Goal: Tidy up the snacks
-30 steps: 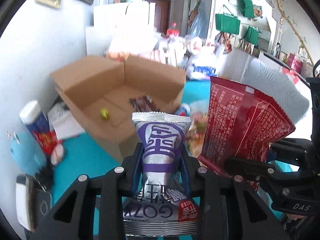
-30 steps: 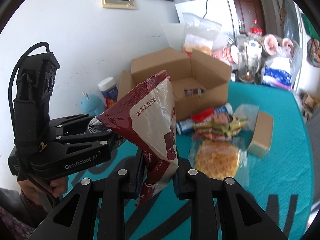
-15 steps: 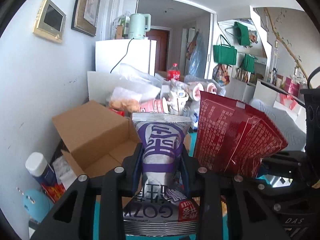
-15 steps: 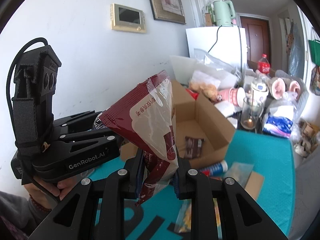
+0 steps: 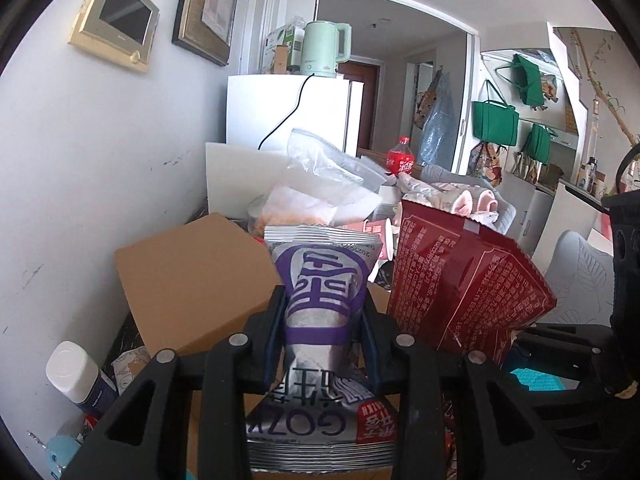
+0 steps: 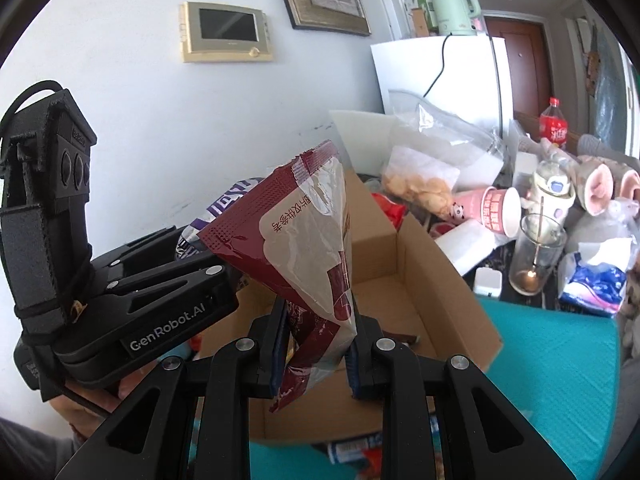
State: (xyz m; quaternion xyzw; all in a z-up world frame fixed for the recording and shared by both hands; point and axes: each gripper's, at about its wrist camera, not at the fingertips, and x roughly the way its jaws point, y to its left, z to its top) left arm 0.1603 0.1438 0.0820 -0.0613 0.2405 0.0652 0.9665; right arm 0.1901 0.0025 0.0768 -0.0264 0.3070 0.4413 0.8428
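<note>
Both your claws are clamped on snack packets above the open cardboard box.

Your left claw [image 5: 325,320] is nearly closed, its pads pinching the waist of the silver-and-purple packet [image 5: 326,280], which stands upright between the fingers. Your right claw [image 6: 316,336] is likewise nearly closed, squeezing the lower part of the dark red packet [image 6: 304,240], whose sealed top leans toward 11 o'clock. In the left wrist view the red packet sits at 3 o'clock of the silver one, just beside it. The cardboard box [image 6: 440,292] lies open on the teal worktop [image 6: 552,360] directly behind both packets, with a small dark wrapper [image 6: 404,337] on its floor.
</note>
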